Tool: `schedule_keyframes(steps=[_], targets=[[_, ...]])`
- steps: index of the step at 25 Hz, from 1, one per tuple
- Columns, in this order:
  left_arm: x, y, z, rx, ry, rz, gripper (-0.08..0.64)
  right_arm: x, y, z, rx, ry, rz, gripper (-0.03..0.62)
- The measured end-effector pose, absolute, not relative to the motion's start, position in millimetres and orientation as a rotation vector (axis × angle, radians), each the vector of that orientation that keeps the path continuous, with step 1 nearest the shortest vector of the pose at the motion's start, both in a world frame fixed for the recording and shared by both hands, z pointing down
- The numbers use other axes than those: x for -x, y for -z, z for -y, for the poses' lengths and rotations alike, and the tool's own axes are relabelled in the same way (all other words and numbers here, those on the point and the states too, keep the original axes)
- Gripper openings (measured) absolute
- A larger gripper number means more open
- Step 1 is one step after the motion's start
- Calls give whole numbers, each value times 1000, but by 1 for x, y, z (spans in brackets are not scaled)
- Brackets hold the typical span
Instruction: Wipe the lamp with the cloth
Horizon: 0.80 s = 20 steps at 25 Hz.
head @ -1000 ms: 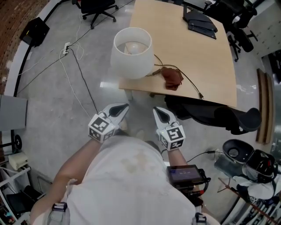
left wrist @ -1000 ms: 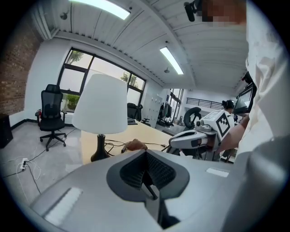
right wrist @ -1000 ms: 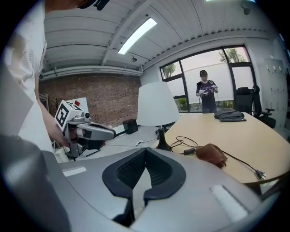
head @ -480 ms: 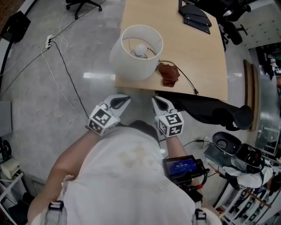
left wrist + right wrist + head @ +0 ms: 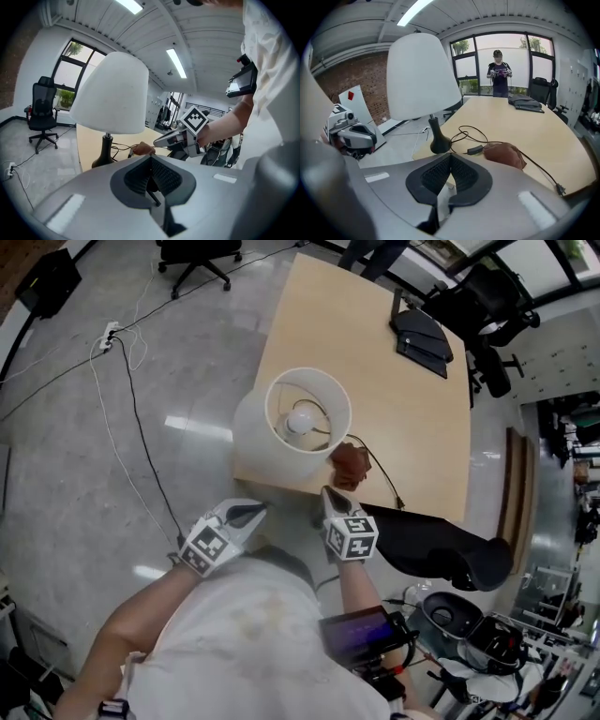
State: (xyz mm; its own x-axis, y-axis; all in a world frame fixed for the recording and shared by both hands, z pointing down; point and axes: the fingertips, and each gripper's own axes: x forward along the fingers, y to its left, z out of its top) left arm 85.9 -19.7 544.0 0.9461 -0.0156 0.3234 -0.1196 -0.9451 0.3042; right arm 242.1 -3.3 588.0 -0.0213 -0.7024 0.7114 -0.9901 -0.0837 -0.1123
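A lamp with a white shade (image 5: pixel 281 432) stands at the near edge of a wooden table (image 5: pixel 394 399). Its dark base (image 5: pixel 439 143) shows in the right gripper view. A crumpled reddish-brown cloth (image 5: pixel 350 463) lies just right of the lamp, beside its cord. My right gripper (image 5: pixel 330 495) is shut and empty, its tips at the table edge a little short of the cloth (image 5: pixel 506 154). My left gripper (image 5: pixel 257 513) is shut and empty too, over the floor just below and left of the lamp. The left gripper view shows the shade (image 5: pixel 112 96) above and the right gripper (image 5: pixel 168 138) near the cloth.
The lamp's cord and plug (image 5: pixel 386 486) trail toward the table's right edge. Dark flat bags (image 5: pixel 422 334) lie at the far end. A black chair (image 5: pixel 441 549) stands by the near right corner. Cables (image 5: pixel 122 343) run over the floor at the left. A person (image 5: pixel 499 72) stands by the far window.
Both grippers have moved forward toward the table's near edge, the right one farther, up close to the cloth. The head view has shifted over the lamp. Both stay shut.
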Motion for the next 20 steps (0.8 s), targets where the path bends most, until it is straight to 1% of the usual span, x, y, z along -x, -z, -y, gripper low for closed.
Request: schedule_keyframes(steps=[2,6,9,14,18,20], targets=[[-97,-549,26,-2776,-460,110,2,-265,-599,17,-1818,-892,1738,14],[-86,-544,29,-2764,-468,165,2,-279,-598,32,-1801,-865,1698,14],[-89,-544,20,-2748,-479,191,2,-304,-602,37,-1797,-825,1649,16],[-102,-542,10,-2732,-535,232,2,-352,-623,49,-1774,-822,1566,128],[-99,-537,8,-2738,-570,282,2,-374,-652,50,-1690,-824,1497,255],[-95,-539,11,-2733,-581,320,2,-382,-669,48,-1659,-850,1470,289]])
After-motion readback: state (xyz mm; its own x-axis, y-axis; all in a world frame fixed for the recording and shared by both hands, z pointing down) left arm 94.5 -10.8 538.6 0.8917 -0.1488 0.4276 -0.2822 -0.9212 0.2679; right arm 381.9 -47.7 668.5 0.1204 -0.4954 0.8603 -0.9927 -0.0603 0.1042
